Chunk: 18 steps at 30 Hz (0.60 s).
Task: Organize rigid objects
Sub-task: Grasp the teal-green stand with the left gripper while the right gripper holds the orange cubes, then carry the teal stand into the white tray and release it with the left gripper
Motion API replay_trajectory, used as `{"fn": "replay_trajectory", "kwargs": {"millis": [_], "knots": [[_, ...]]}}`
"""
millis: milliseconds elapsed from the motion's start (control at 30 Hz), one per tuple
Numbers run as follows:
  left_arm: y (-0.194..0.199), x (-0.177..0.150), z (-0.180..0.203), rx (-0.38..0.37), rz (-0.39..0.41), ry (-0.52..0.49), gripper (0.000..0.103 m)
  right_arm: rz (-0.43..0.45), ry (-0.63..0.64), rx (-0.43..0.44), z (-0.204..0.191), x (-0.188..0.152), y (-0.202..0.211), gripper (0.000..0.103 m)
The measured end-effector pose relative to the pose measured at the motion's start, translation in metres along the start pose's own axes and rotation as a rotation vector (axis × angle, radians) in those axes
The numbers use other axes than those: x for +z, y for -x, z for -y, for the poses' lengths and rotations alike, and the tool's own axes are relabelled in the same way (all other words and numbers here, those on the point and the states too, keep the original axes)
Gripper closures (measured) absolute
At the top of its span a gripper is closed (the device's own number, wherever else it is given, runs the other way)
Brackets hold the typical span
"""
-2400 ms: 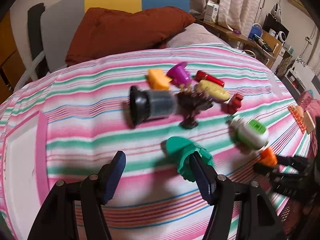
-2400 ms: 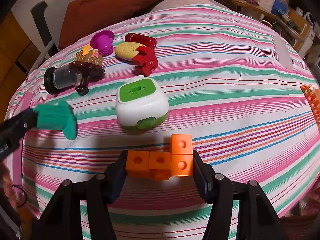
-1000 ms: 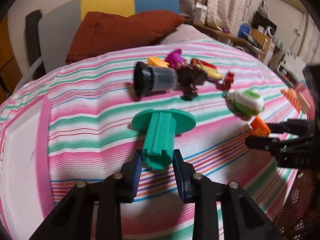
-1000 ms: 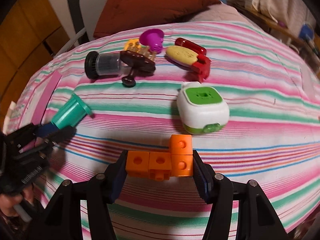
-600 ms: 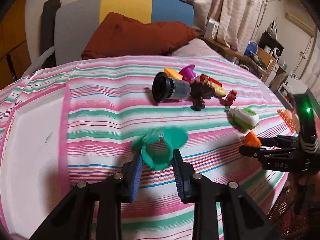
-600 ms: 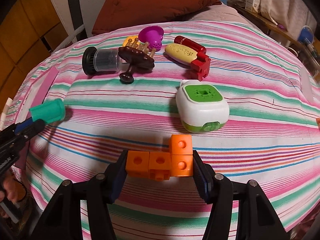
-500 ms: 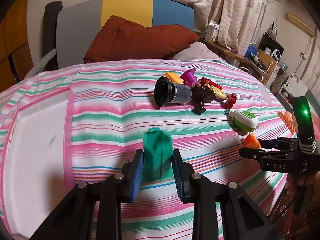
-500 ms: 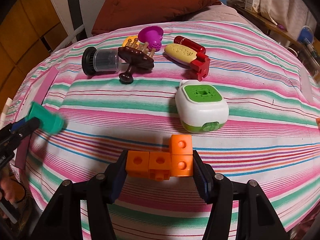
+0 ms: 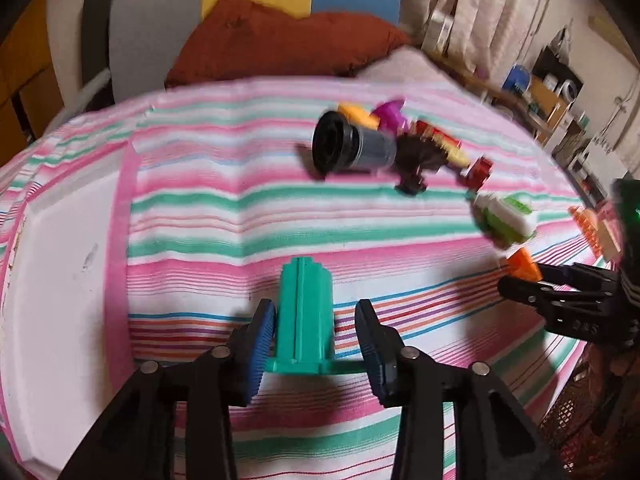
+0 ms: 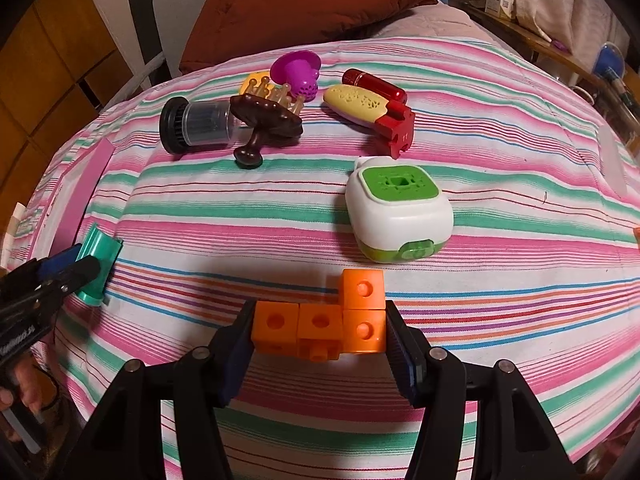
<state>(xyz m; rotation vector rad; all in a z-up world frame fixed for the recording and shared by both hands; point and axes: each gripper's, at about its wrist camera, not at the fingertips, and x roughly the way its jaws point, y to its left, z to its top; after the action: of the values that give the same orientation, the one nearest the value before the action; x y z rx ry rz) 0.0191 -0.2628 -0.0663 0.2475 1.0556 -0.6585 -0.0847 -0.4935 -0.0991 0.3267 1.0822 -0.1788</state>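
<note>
A teal plastic piece with a flat flange [image 9: 306, 316] stands between the fingers of my left gripper [image 9: 316, 342]. The jaws stand wider than the piece: the left pad is close to it and a gap shows at the right pad. The piece also shows at the far left of the right wrist view [image 10: 98, 266]. My right gripper [image 10: 320, 336] is shut on an orange block piece made of joined cubes [image 10: 324, 322] and holds it just above the striped bedspread [image 10: 500, 168].
Farther back lie a white and green box [image 10: 398, 210], a black-capped jar [image 10: 196, 124], a brown brush [image 10: 264, 122], a purple cup [image 10: 296, 70], a yellow piece [image 10: 354, 104], and red pieces [image 10: 394, 128]. A rust pillow [image 10: 304, 8] lies behind. A white panel [image 9: 56, 300] lies left.
My left gripper took the teal piece, lifted and turned it, and has now opened around it with the flange toward me. My right gripper kept holding the orange blocks.
</note>
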Motion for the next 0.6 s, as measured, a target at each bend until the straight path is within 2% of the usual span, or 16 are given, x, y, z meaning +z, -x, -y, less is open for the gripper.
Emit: {"fn": "replay_trajectory", "kwargs": {"millis": [100,133,333,467,600], "knots": [[-0.008,0.007,0.001,0.001,-0.063,-0.004,0.064,-0.001,-0.005,-0.001,0.001,0.000,0.000,0.043],[-0.006,0.008,0.002,-0.005,-0.059,-0.009,0.073,0.000,-0.007,-0.002,0.002,0.000,0.000,0.043],[0.023,0.001,0.006,-0.013,0.019,-0.055,0.073,-0.004,-0.008,-0.008,0.001,0.000,-0.001,0.043],[0.035,0.001,-0.010,-0.070,0.042,0.000,0.073,-0.002,-0.001,-0.012,0.000,0.000,-0.002,0.043],[0.046,0.001,-0.027,-0.083,0.075,0.041,0.073,0.004,-0.001,-0.018,-0.002,-0.001,-0.003,0.043]]}}
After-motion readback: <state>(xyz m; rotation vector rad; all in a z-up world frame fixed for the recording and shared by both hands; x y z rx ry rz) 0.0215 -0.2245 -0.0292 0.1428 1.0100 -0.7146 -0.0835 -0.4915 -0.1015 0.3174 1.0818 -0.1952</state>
